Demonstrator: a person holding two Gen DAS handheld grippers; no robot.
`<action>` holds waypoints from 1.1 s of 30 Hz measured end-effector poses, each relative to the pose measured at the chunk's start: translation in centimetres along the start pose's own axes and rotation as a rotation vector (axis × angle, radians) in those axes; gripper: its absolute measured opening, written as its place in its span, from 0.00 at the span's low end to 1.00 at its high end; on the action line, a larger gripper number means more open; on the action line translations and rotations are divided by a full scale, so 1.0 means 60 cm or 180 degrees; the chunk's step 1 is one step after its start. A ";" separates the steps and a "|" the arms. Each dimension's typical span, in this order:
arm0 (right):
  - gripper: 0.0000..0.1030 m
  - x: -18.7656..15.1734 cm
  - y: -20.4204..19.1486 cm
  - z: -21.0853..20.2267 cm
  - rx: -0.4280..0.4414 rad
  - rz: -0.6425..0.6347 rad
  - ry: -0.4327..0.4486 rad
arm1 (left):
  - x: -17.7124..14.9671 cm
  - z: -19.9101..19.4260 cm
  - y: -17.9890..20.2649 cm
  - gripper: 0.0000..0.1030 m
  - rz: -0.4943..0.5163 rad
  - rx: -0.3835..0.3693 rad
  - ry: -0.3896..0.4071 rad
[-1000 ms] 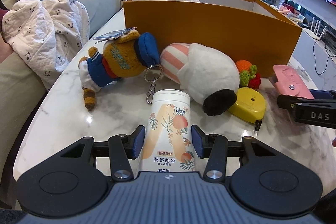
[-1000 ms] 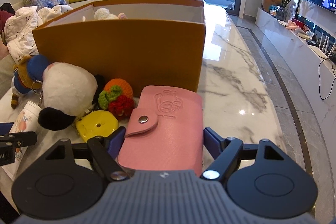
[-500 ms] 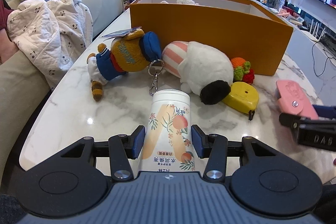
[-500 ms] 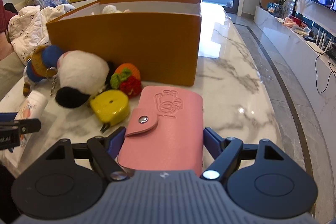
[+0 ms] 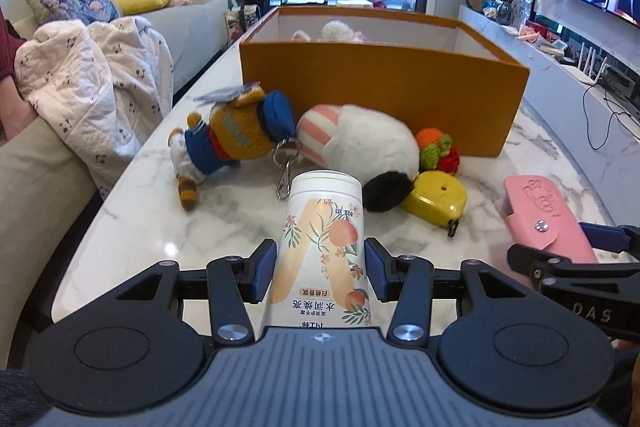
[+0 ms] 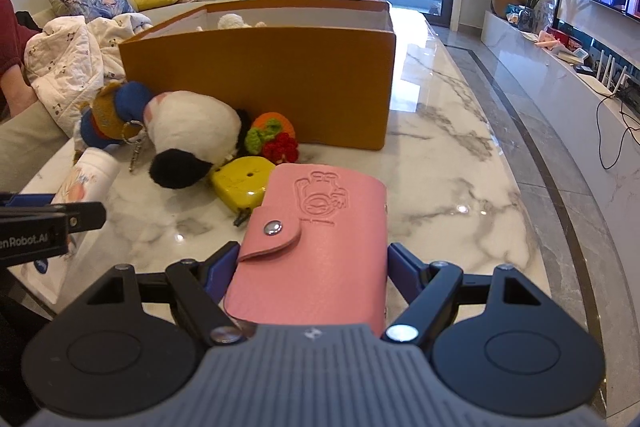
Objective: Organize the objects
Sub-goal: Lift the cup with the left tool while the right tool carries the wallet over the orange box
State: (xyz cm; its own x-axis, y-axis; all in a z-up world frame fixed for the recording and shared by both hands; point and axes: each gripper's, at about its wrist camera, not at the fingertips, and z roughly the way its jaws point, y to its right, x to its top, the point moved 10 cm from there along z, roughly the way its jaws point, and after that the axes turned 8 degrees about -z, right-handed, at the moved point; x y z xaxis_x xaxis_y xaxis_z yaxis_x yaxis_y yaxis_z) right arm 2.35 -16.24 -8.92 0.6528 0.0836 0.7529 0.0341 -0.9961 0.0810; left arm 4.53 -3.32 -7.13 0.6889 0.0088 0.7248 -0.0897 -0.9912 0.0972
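Marble table [image 5: 132,227] — left tool [image 5: 320,269] clamped on white tube [image 5: 324,247], right tool [image 6: 310,267] gripping pink wallet [image 6: 320,247].

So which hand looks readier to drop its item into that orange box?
Probably the right: its pink wallet faces the orange box's open corner, while plush toys lie between the left hand's tube and the box.
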 end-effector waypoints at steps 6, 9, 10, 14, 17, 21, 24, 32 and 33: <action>0.77 0.013 -0.008 -0.013 0.0065 0.0033 0.0075 | 0.020 -0.010 0.018 0.53 0.0071 -0.0056 0.0108; 0.77 0.026 -0.009 -0.019 0.0108 0.0045 0.0135 | 0.034 -0.016 0.026 0.53 0.0091 -0.0077 0.0195; 0.77 0.031 -0.009 -0.021 0.0124 0.0054 0.0162 | 0.039 -0.017 0.029 0.53 0.0103 -0.0080 0.0225; 0.77 0.055 -0.006 -0.029 0.0170 0.0076 0.0266 | 0.063 -0.018 0.035 0.53 0.0106 -0.0099 0.0314; 0.77 0.083 -0.002 -0.038 0.0198 0.0072 0.0366 | 0.092 -0.016 0.036 0.53 0.0078 -0.0113 0.0388; 0.77 0.135 0.008 -0.049 0.0239 0.0030 0.0510 | 0.147 -0.009 0.038 0.53 0.0031 -0.0156 0.0494; 0.77 0.189 0.022 -0.053 0.0208 -0.0059 0.0640 | 0.197 0.003 0.036 0.53 -0.0037 -0.0193 0.0576; 0.77 0.331 0.040 0.004 0.0257 -0.0101 0.0842 | 0.335 0.084 0.038 0.53 -0.0149 -0.0240 0.0671; 0.77 0.343 0.039 0.019 0.0272 -0.0103 0.0840 | 0.344 0.097 0.039 0.53 -0.0158 -0.0256 0.0642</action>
State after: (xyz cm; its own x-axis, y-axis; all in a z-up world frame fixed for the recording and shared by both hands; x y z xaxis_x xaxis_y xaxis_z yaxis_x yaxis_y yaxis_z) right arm 16.75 -16.88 6.01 0.4309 0.1085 0.8958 0.1228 -0.9906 0.0609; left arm 22.70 -6.24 4.10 0.5368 0.0916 0.8387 -0.1219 -0.9752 0.1846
